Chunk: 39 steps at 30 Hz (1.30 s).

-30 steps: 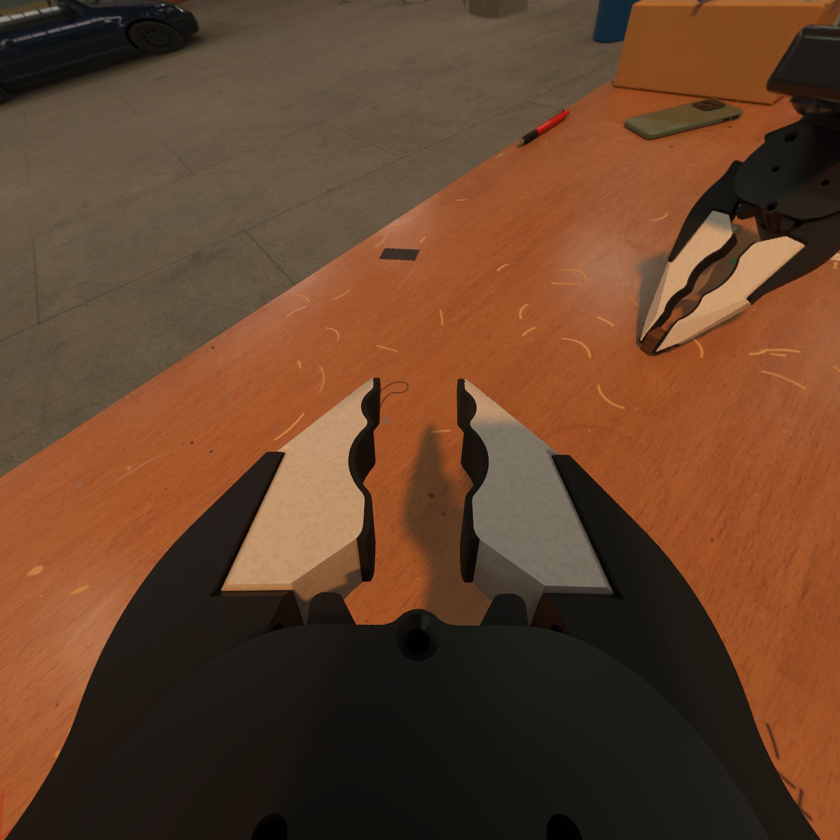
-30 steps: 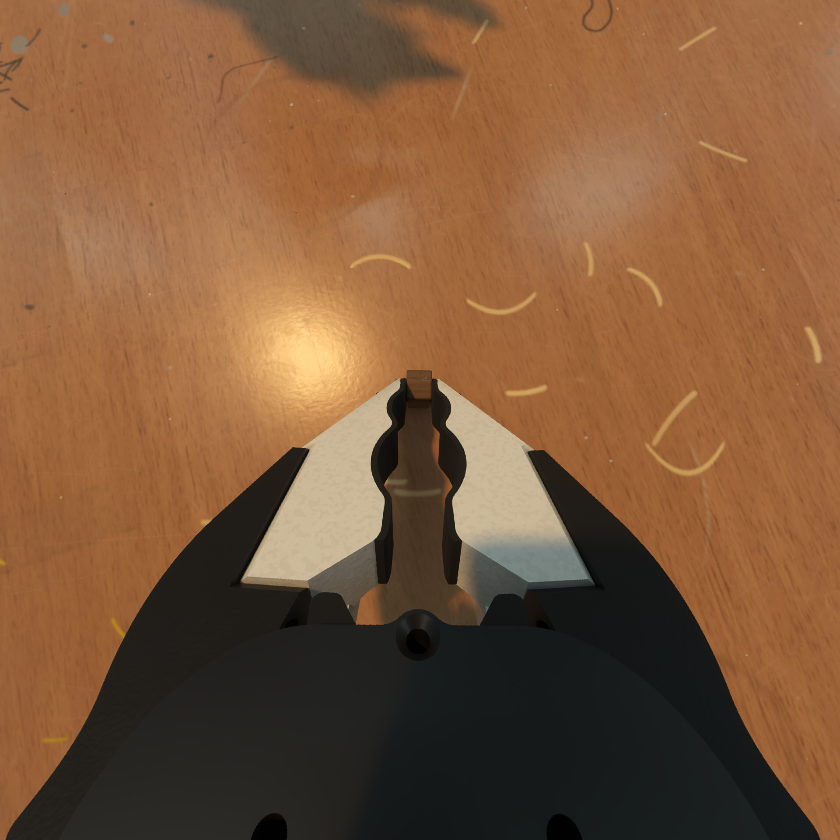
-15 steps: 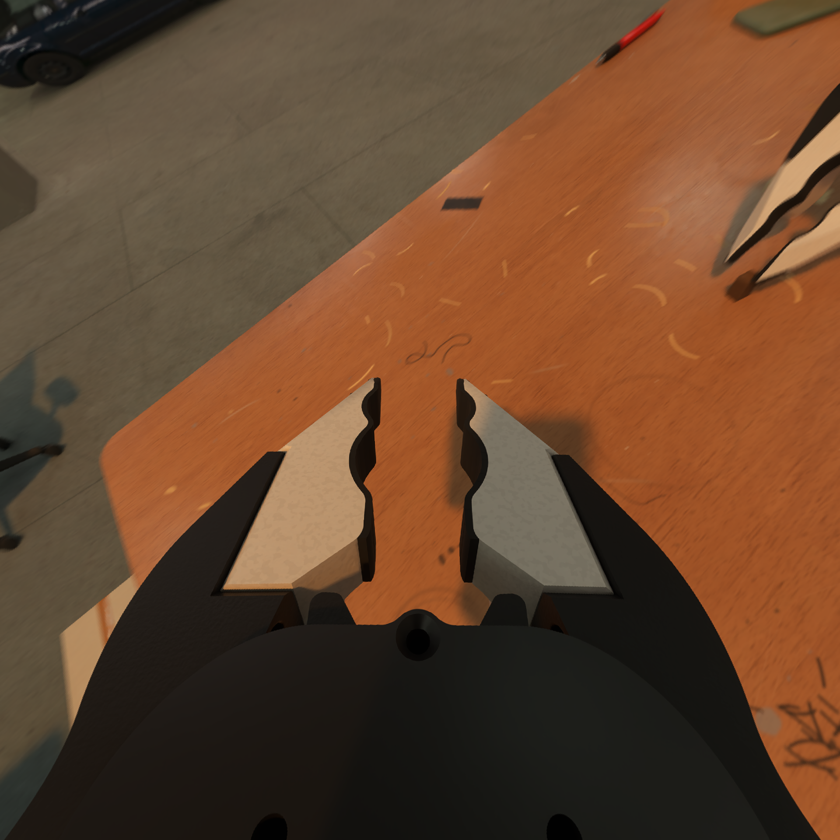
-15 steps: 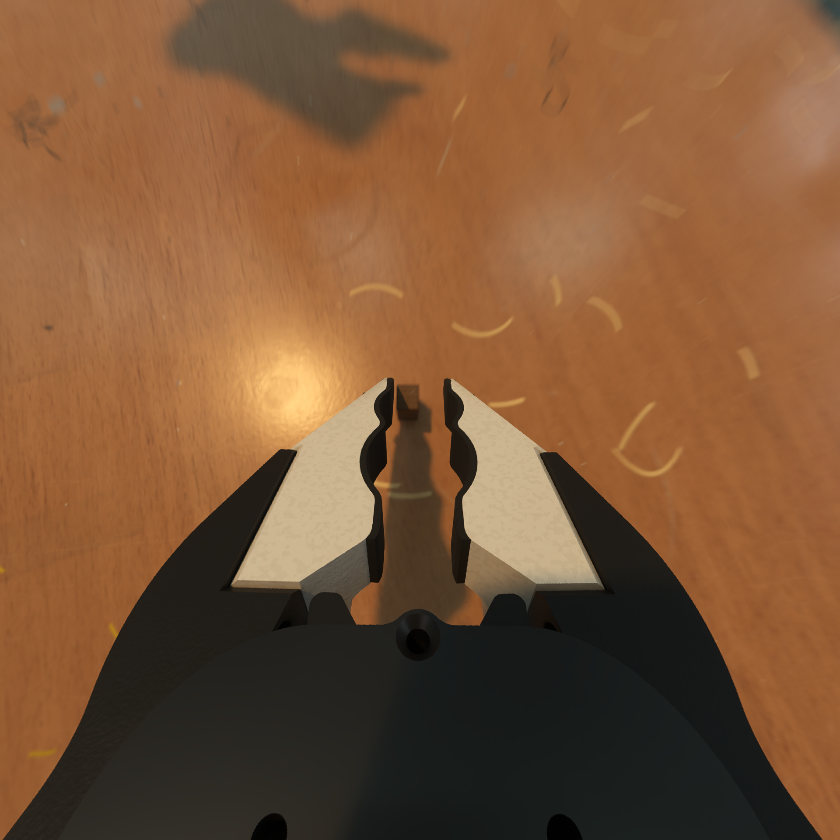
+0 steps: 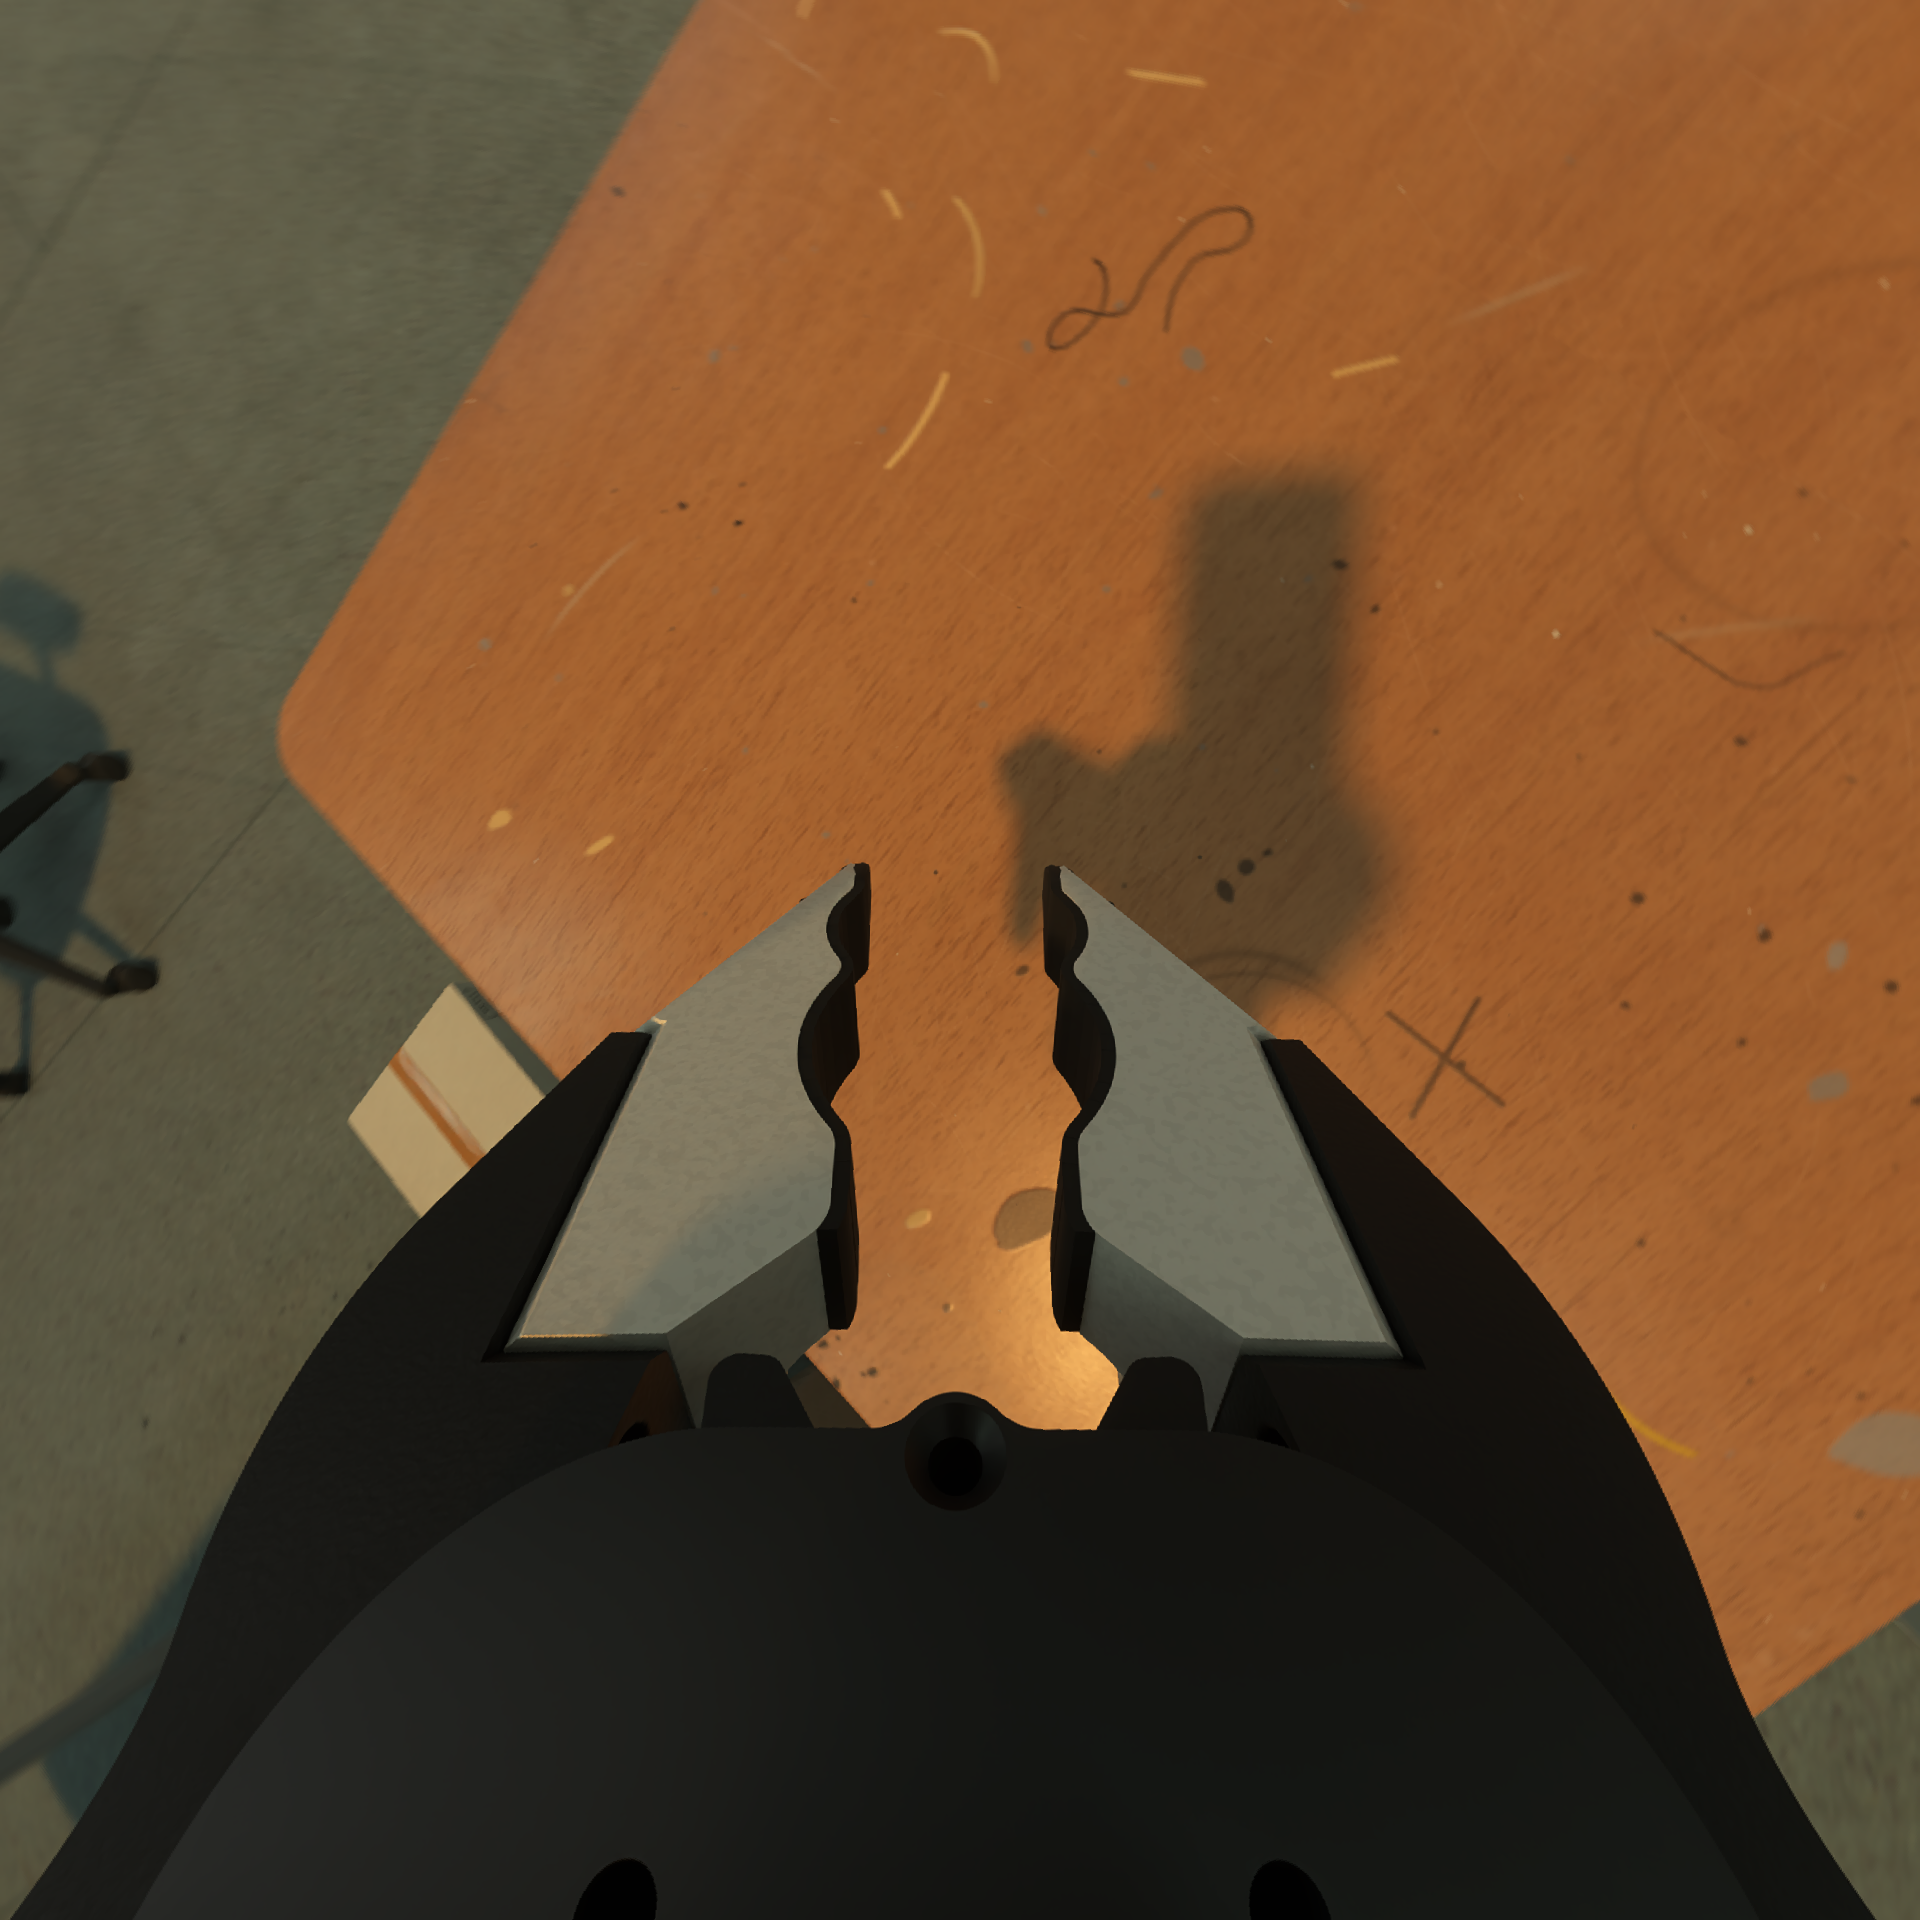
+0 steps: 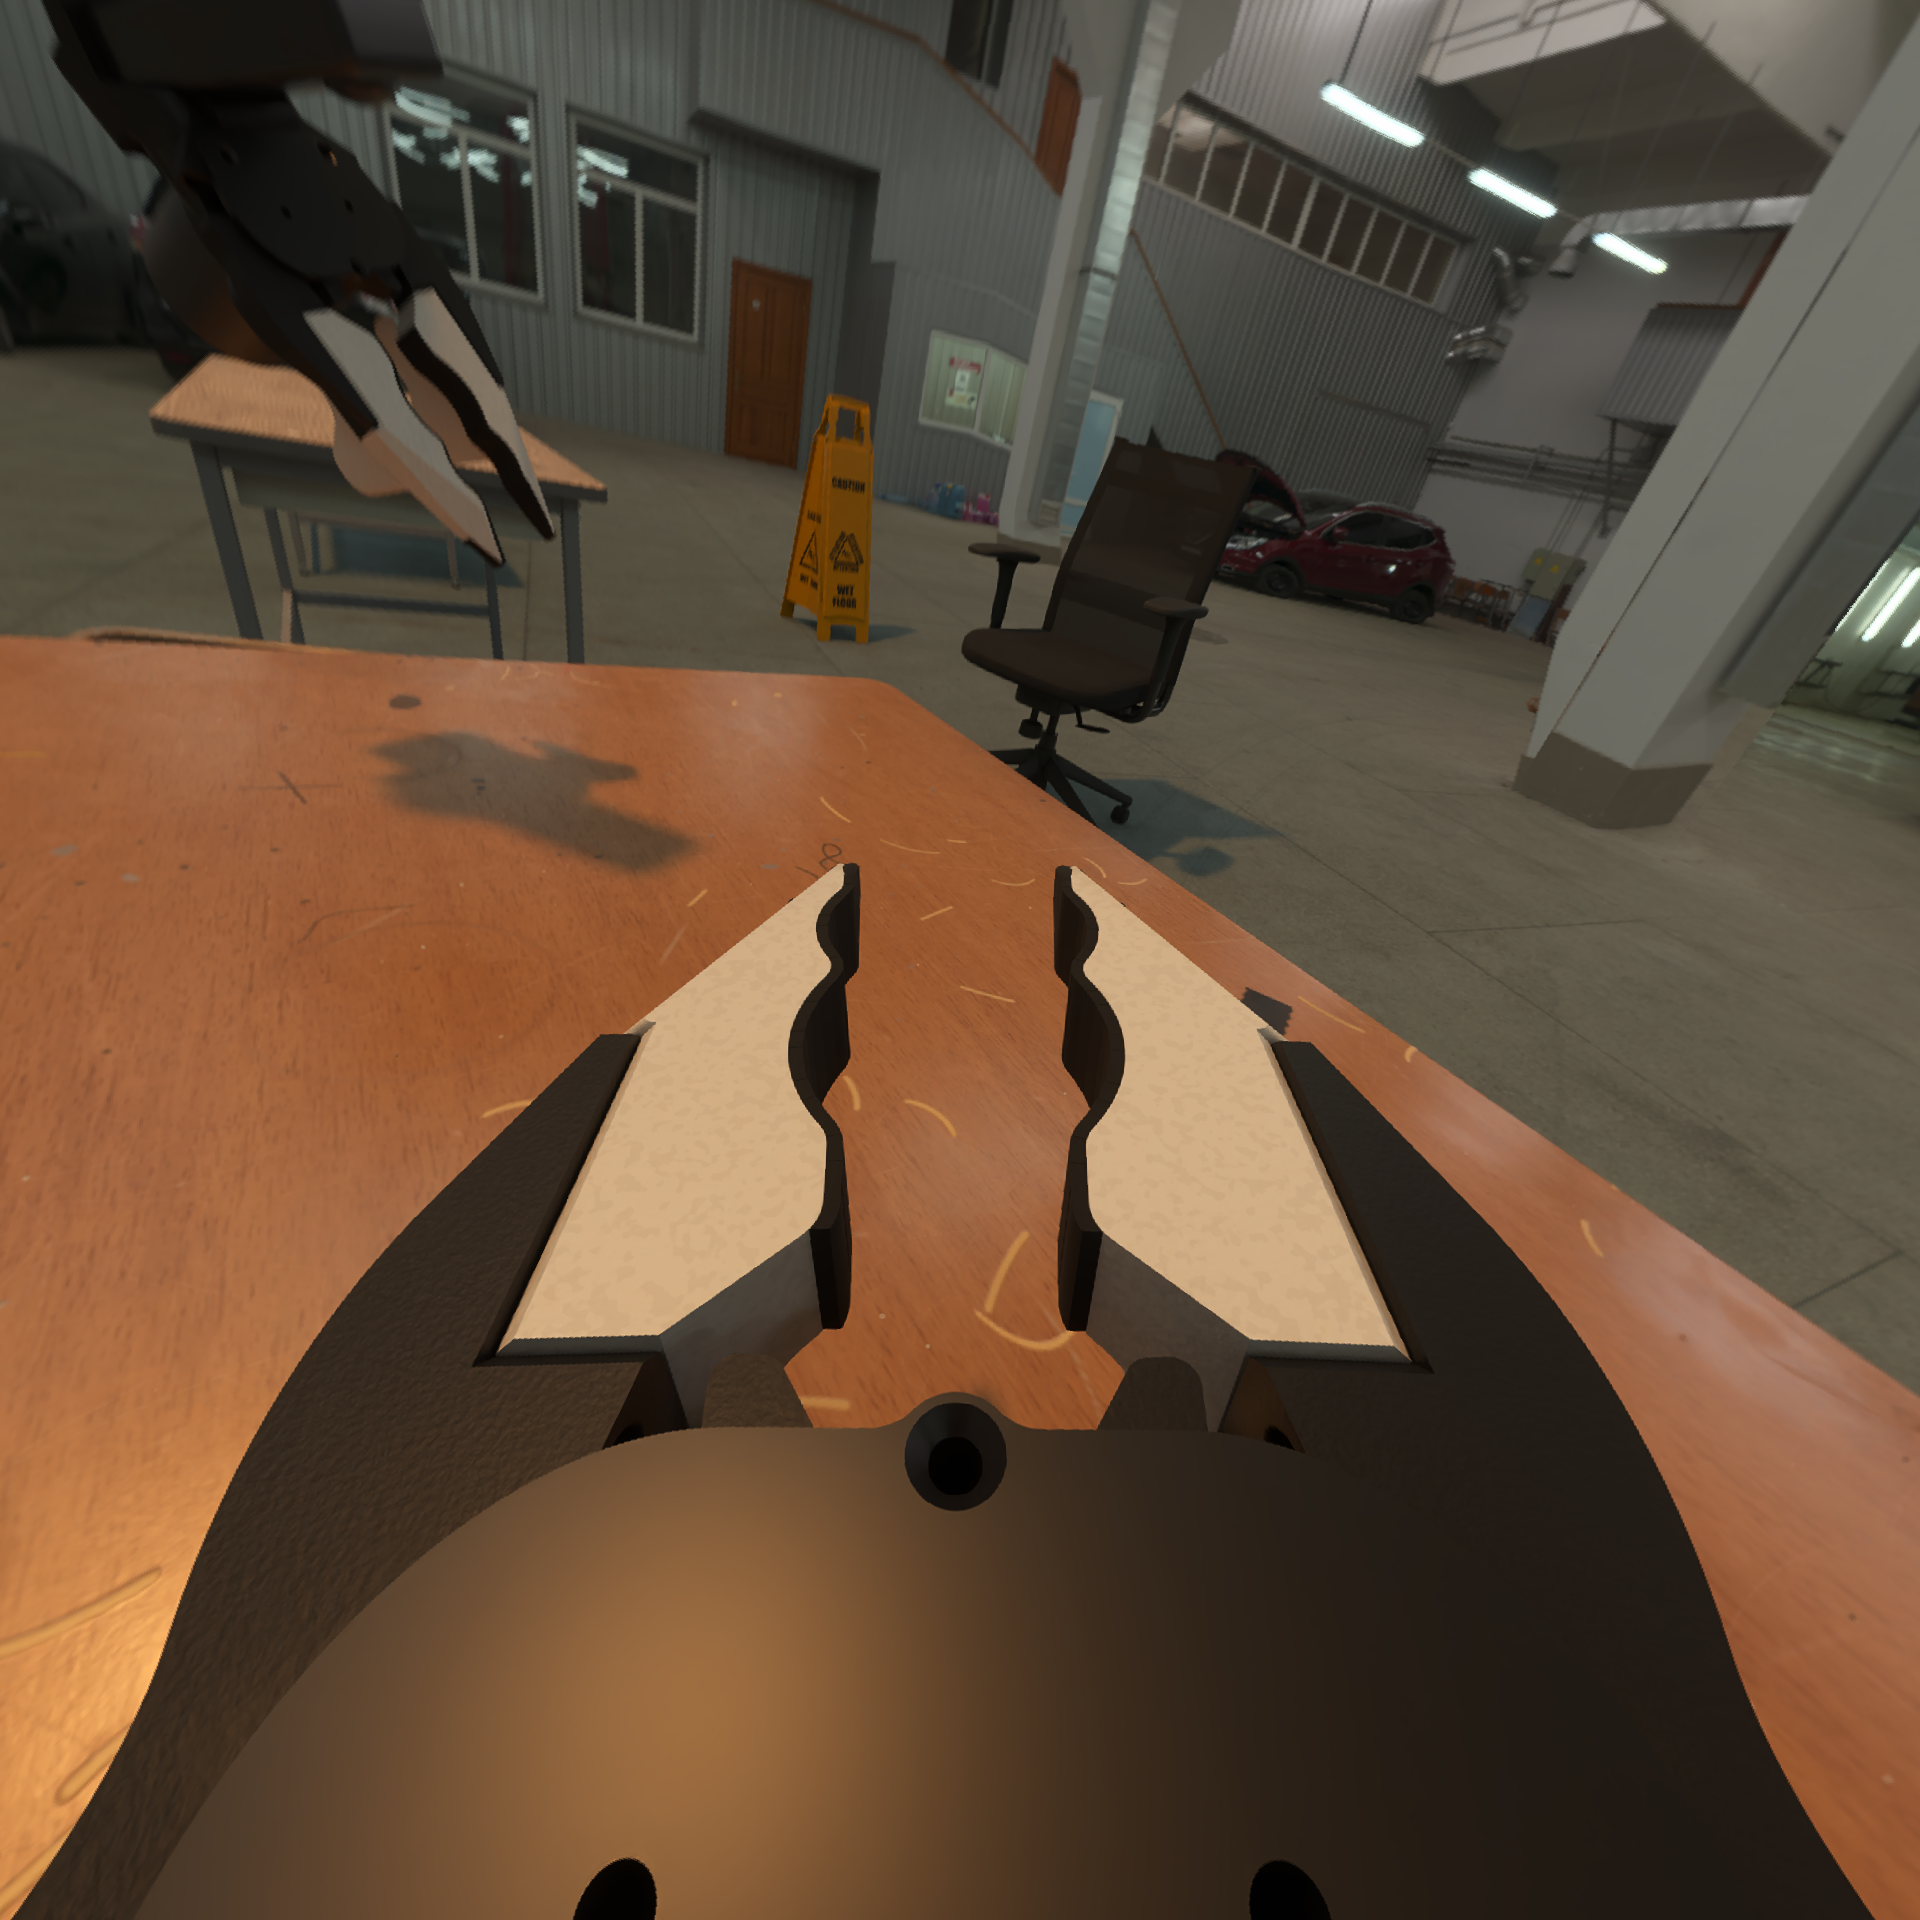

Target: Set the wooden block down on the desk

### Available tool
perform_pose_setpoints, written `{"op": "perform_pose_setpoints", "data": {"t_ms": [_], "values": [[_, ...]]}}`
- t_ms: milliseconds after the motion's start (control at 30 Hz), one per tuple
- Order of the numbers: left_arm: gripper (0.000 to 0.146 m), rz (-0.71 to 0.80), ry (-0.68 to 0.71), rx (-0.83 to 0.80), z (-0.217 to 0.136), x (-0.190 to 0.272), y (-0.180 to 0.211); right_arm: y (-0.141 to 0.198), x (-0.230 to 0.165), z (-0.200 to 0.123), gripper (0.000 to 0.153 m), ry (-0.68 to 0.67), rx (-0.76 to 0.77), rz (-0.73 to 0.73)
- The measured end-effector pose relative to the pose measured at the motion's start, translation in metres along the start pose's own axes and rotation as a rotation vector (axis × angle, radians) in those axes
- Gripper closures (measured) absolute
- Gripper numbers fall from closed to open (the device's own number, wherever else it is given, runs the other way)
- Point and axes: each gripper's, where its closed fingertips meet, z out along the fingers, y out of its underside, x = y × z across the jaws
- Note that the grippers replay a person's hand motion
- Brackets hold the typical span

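The wooden block is not in view in either frame. My right gripper (image 6: 956, 883) is open and empty, low over the orange desk (image 6: 312, 987), pointing across it toward the desk's far edge. My left gripper (image 5: 956, 883) is open and empty, high above the desk (image 5: 1455, 416) near its rounded corner, looking down. It also shows in the right wrist view (image 6: 516, 540), up in the air at the upper left, jaws apart. Its shadow lies on the desk.
The desk's rounded corner (image 5: 301, 727) and edge border grey floor. A beige box (image 5: 447, 1091) sits below that edge. A black office chair (image 6: 1101, 623), a yellow floor sign (image 6: 836, 520) and another table (image 6: 260, 416) stand beyond the desk. A black patch (image 6: 1264, 1005) marks the desk.
My right gripper opened, let go of the block and tilted up, so the block dropped out of view. My left gripper rose and drew back toward the desk corner.
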Motion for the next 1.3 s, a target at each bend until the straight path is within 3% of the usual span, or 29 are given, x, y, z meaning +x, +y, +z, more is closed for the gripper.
{"op": "perform_pose_setpoints", "data": {"t_ms": [267, 400, 533, 767, 900, 933, 1000, 1100, 1167, 1300], "values": [[0.115, 0.322, 0.213, 0.0, 0.037, -0.006, -0.008, 0.018, 0.009, -0.004, 0.115, 0.008, -0.031, 0.05], [0.115, 0.42, 0.331, -0.051, 0.057, -0.001, -0.012, 0.022, 0.011, -0.004, 0.115, 0.004, -0.038, 0.053], [0.113, 0.491, 0.434, 0.001, 0.08, 0.013, -0.022, 0.023, 0.019, -0.008, 0.115, 0.037, -0.014, 0.045], [0.087, 0.514, 0.478, 0.01, 0.113, 0.029, -0.016, 0.03, 0.025, -0.007, 0.117, 0.08, -0.045, 0.029], [0.079, 0.517, 0.575, -0.015, 0.109, 0.044, -0.007, 0.033, 0.029, -0.007, 0.119, 0.101, -0.055, 0.029], [0.081, 0.536, 0.598, -0.03, 0.104, 0.047, -0.002, 0.034, 0.03, -0.007, 0.119, 0.104, -0.058, 0.034], [0.102, 0.566, 0.644, -0.074, 0.096, 0.049, 0.006, 0.035, 0.031, -0.007, 0.119, 0.11, -0.065, 0.032], [0.108, 0.511, 0.624, -0.03, 0.093, 0.047, 0.003, 0.036, 0.032, -0.007, 0.12, 0.116, -0.068, 0.031], [0.101, 0.469, 0.593, 0.064, 0.094, 0.044, -0.008, 0.037, 0.032, -0.007, 0.12, 0.114, -0.067, 0.038], [0.066, 0.526, 0.586, 0.169, 0.094, 0.053, -0.022, 0.038, 0.031, -0.005, 0.12, 0.102, -0.078, 0.037]]}}
